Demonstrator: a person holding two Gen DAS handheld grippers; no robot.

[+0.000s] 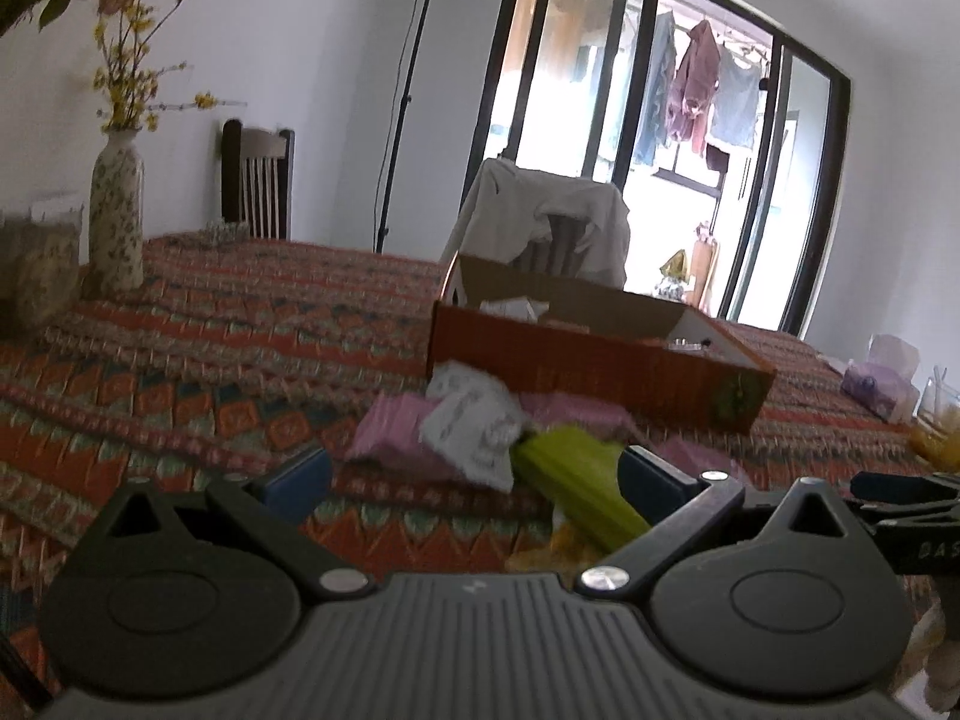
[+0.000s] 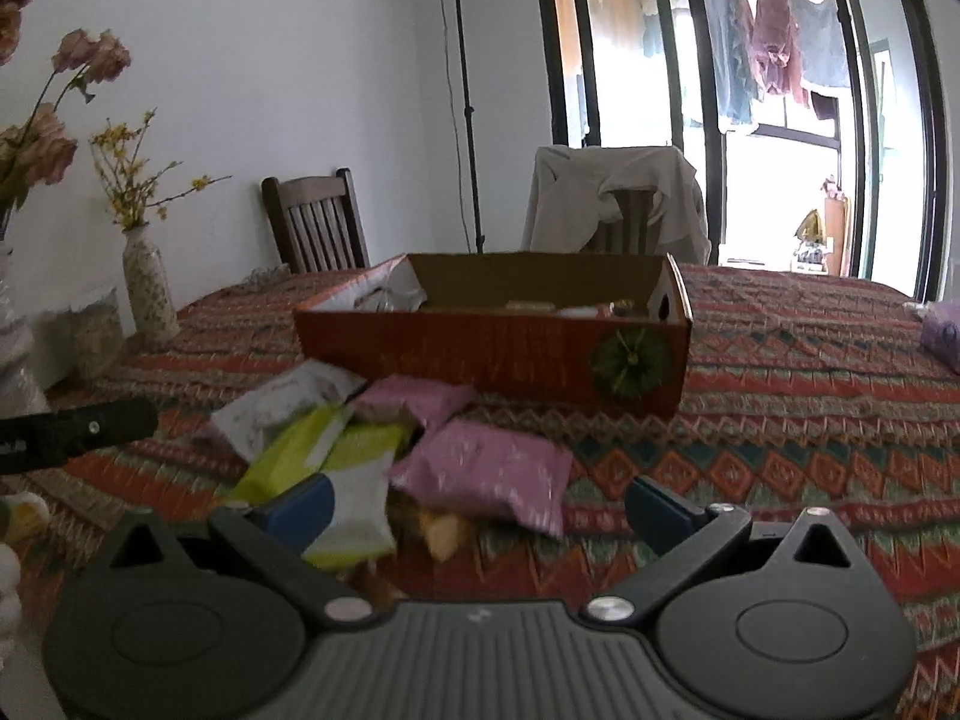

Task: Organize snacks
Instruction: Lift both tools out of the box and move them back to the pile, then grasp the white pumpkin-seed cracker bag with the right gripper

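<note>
An open orange cardboard box (image 1: 591,369) (image 2: 498,348) stands on the patterned tablecloth with a few items inside. In front of it lies a pile of snack packets: pink packets (image 1: 390,438) (image 2: 486,468), a white packet (image 1: 474,420) (image 2: 282,402) and green packets (image 1: 570,474) (image 2: 318,450). My left gripper (image 1: 474,480) is open just short of the pile, its right finger beside the green packet. My right gripper (image 2: 480,507) is open too, low over the near pink packet, its left finger over a green-and-white packet. Nothing is held.
A floral vase (image 1: 116,216) (image 2: 149,285) with yellow twigs stands at the table's left. Two chairs (image 2: 318,222) (image 2: 618,204) stand behind the table, one draped with cloth. A lamp stand (image 2: 465,108) and glass doors are farther back. A purple tissue pack (image 1: 879,381) lies at right.
</note>
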